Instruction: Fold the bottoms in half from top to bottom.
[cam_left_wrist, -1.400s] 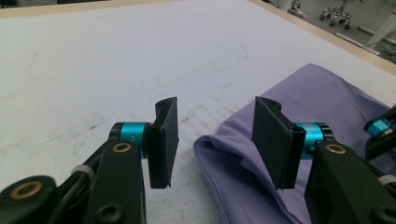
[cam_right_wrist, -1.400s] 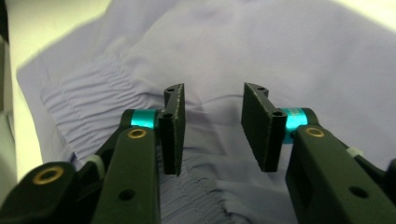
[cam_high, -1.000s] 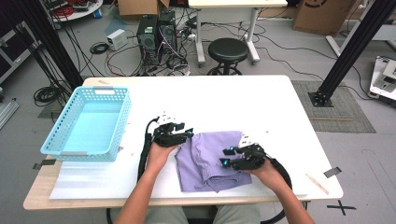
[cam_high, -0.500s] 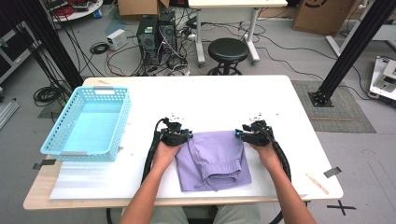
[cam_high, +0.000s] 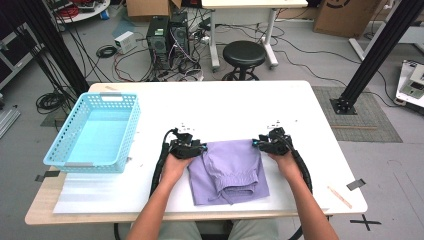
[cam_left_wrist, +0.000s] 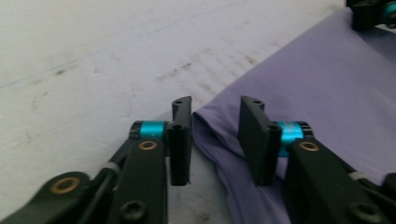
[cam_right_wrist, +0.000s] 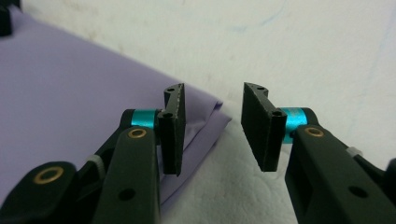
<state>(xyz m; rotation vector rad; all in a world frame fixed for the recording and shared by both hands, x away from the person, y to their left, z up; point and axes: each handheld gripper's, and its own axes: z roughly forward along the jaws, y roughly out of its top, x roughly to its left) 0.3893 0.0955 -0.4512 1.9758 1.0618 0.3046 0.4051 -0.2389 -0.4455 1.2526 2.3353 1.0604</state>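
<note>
Left gripper (cam_high: 199, 148) at the far left corner of the purple shorts (cam_high: 227, 170), jaws just opening, parted astride the corner fold, not pinching. Right gripper (cam_high: 259, 145) at the far right corner, jaws just closing, gap still visible, cloth edge under 1 jaw; contact hard to tell. Shorts lie folded near the front of the table (cam_high: 225, 107). Risk: 1 side grabs only the top layer, fold drags crooked. Blue basket (cam_high: 95, 132) sits well left, nothing between.

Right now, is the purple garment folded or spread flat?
Folded. The purple garment lies as a compact rectangle with layered edges at its corners; its waistband shows doubled over near the front edge.
</note>
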